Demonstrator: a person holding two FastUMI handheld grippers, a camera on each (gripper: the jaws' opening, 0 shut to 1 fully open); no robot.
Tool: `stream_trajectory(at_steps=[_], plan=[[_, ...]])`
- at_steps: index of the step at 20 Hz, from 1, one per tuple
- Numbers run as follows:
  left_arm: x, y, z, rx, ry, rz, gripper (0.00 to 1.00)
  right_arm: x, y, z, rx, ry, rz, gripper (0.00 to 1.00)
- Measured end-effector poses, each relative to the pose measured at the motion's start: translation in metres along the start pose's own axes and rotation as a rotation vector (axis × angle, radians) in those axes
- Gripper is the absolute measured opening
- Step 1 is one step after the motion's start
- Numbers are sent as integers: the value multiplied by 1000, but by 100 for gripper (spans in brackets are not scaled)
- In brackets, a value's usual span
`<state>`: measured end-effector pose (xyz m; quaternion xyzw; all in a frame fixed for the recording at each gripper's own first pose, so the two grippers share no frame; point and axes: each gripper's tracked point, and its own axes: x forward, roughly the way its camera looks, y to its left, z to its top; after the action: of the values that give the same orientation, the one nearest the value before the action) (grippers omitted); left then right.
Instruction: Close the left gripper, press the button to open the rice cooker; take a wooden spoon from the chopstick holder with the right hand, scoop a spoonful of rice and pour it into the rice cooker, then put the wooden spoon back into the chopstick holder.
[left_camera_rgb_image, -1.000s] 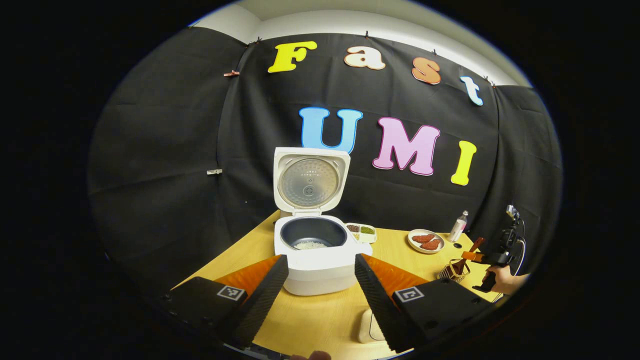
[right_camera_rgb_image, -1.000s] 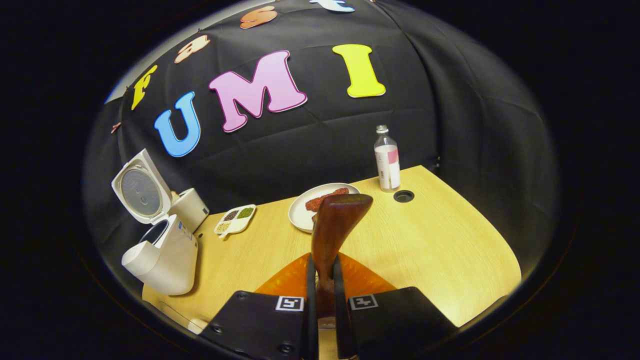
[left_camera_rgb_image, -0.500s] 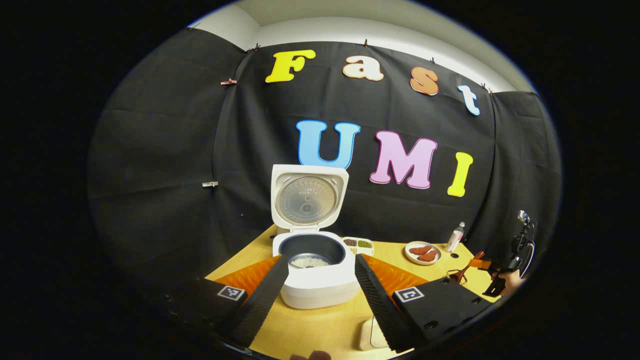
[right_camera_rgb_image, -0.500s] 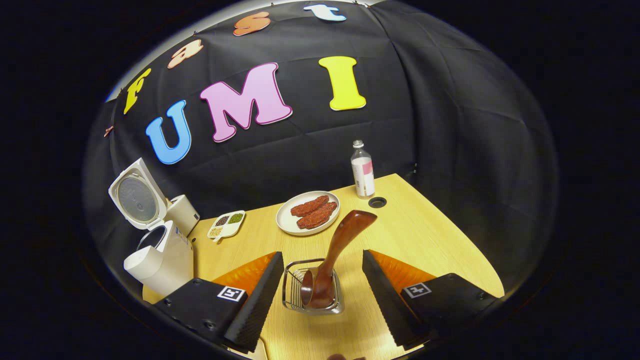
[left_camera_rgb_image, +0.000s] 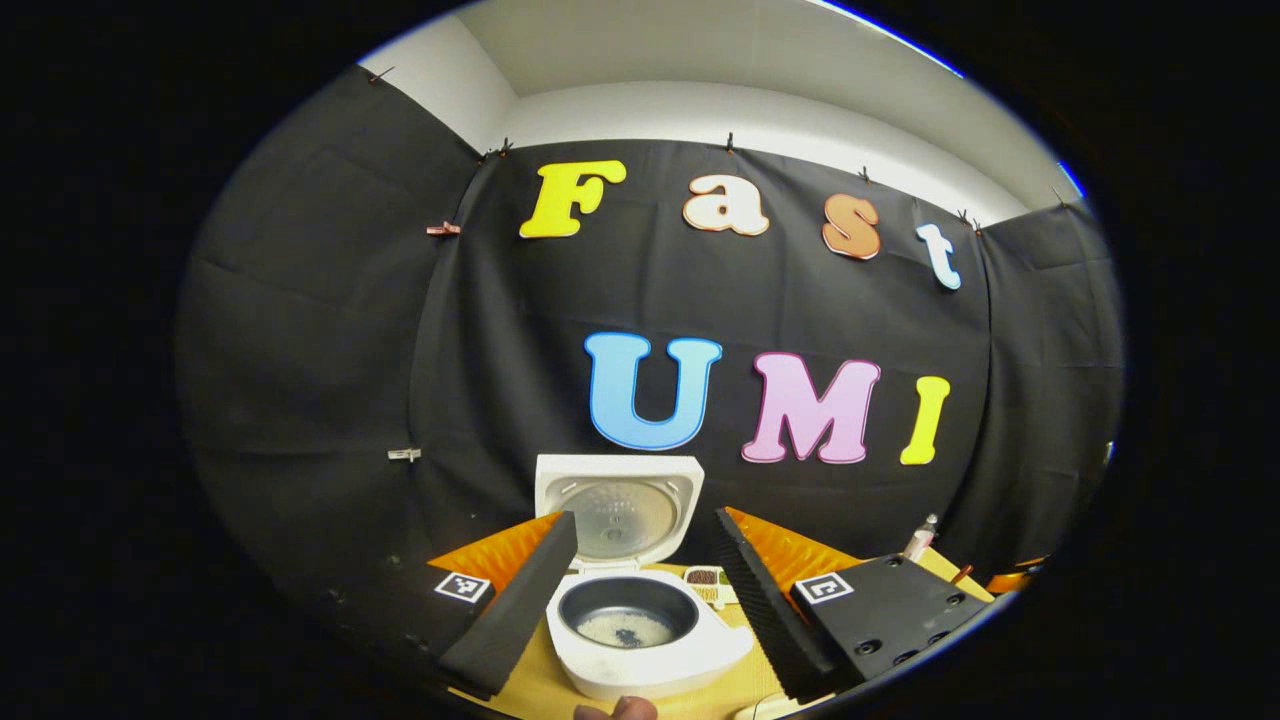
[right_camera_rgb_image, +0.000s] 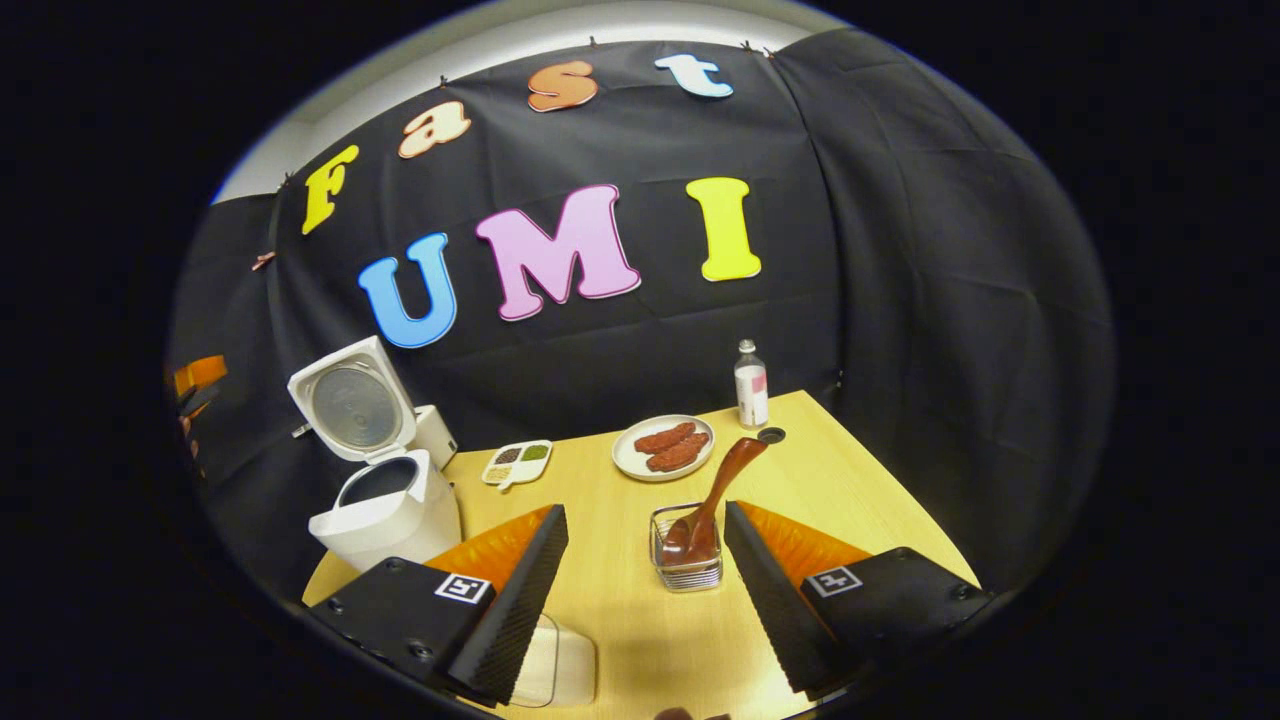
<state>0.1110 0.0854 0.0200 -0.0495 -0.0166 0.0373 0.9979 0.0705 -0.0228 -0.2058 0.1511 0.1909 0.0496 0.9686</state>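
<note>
**Spoon back in its holder, both grippers pulled away**

The wooden spoon (right_camera_rgb_image: 712, 500) stands bowl-down in the chopstick holder (right_camera_rgb_image: 686, 556), handle leaning toward the plate (right_camera_rgb_image: 664, 447). Bare table (right_camera_rgb_image: 850, 500) lies around it. The right gripper (right_camera_rgb_image: 646, 590), fingers spread and empty, has drawn back since half a second ago. The rice cooker (left_camera_rgb_image: 640, 625) sits open between the left gripper's (left_camera_rgb_image: 645, 600) spread fingers; that gripper now tilts higher.

the wooden table (right_camera_rgb_image: 850, 500) carries the open rice cooker (right_camera_rgb_image: 385, 515), a divided dish (right_camera_rgb_image: 517, 462), plate (right_camera_rgb_image: 665, 450), bottle (right_camera_rgb_image: 751, 385) and chopstick holder (right_camera_rgb_image: 686, 565).
</note>
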Motion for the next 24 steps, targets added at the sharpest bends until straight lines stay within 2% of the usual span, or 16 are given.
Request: stream_trajectory(at_steps=[3,6,12,18,24], plan=[[33,14,23,28,-43,32,94,-25,21,-1,-43,-18,13,98],[67,14,38,48,-54,18,94,-44,41,-6,-88,-25,26,98],[150,15,48,-20,-18,12,94,-66,51,-17,-139,-8,6,99],[231,6,19,38,62,18,95,-82,40,-10,-128,-28,-69,99],[293,34,-34,47,185,96,95,-94,33,-5,-160,-45,-133,99]])
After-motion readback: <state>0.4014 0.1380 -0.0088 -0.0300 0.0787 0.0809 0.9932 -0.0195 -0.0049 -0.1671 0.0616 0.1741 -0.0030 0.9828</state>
